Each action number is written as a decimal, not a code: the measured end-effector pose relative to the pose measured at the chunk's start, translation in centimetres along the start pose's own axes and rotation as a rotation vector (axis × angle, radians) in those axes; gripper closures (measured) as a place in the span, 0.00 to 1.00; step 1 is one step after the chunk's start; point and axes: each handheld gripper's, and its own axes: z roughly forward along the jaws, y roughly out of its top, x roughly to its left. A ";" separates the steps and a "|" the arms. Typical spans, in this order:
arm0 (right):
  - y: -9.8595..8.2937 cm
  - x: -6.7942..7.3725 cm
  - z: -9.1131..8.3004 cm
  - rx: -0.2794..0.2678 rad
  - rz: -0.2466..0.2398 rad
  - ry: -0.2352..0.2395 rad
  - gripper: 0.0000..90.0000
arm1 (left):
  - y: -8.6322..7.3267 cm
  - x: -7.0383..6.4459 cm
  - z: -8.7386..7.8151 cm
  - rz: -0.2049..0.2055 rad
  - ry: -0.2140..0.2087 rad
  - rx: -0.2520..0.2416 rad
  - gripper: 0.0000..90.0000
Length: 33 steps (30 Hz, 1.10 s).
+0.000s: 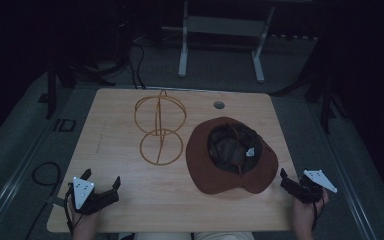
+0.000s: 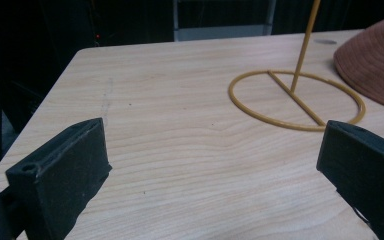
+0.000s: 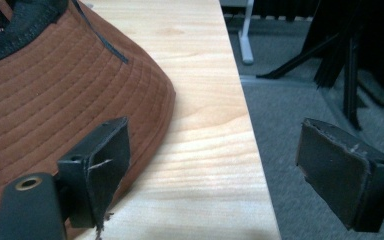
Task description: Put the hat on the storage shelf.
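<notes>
Wooden table (image 1: 120, 200), one hat (image 1: 230, 160), one wire stand (image 1: 159, 131), two grippers

A brown wide-brimmed hat (image 1: 220, 172) is lying upside down on the right part of the bench (image 1: 120, 200), showing its dark lining and chin cord, while a yellow wire hat stand (image 1: 159, 131) is standing upright just to its left.

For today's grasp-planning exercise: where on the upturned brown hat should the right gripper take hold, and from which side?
Probably the brim edge nearest the right gripper. The brown hat lies crown-down, so its brim spreads thin, slightly lifted off the table. Come in low from the table's right edge, one jaw over, one under.
</notes>
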 end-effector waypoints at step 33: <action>7.9 5.9 1.6 -0.019 -0.068 0.213 0.20 | 0.5 -1.9 0.0 0.047 -0.094 -0.014 0.01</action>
